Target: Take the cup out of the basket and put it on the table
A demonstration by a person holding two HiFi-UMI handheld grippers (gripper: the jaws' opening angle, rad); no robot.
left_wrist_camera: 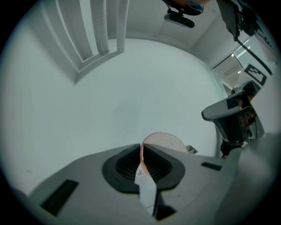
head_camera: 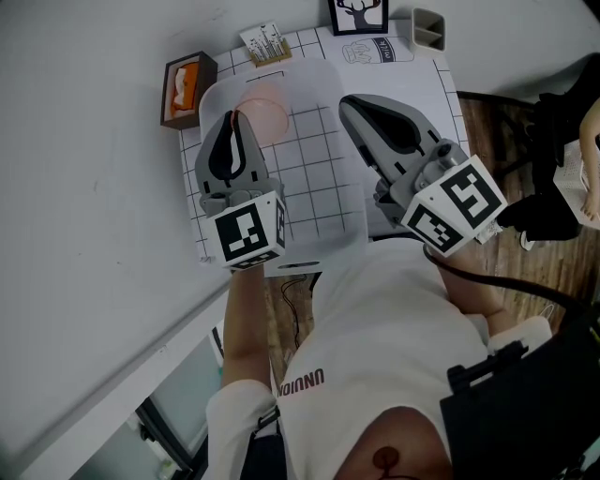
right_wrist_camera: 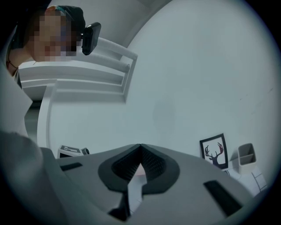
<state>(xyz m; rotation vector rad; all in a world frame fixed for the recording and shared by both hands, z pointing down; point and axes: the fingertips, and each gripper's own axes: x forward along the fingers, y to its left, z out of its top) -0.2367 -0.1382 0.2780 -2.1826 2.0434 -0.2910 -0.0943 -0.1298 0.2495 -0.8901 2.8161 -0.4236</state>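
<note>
A pale pink cup is over the far left part of a translucent white basket that stands on the checked table mat. My left gripper is shut on the cup's rim; in the left gripper view the thin pink rim is pinched between the ribbed pads, with the cup's textured wall rising past the tips. Whether the cup touches the basket floor is unclear. My right gripper hovers over the basket's right side with its jaws shut and nothing held.
A brown tissue box stands at the mat's left edge against the wall. At the back are a card stand, a deer picture and a grey holder. Wooden floor lies to the right.
</note>
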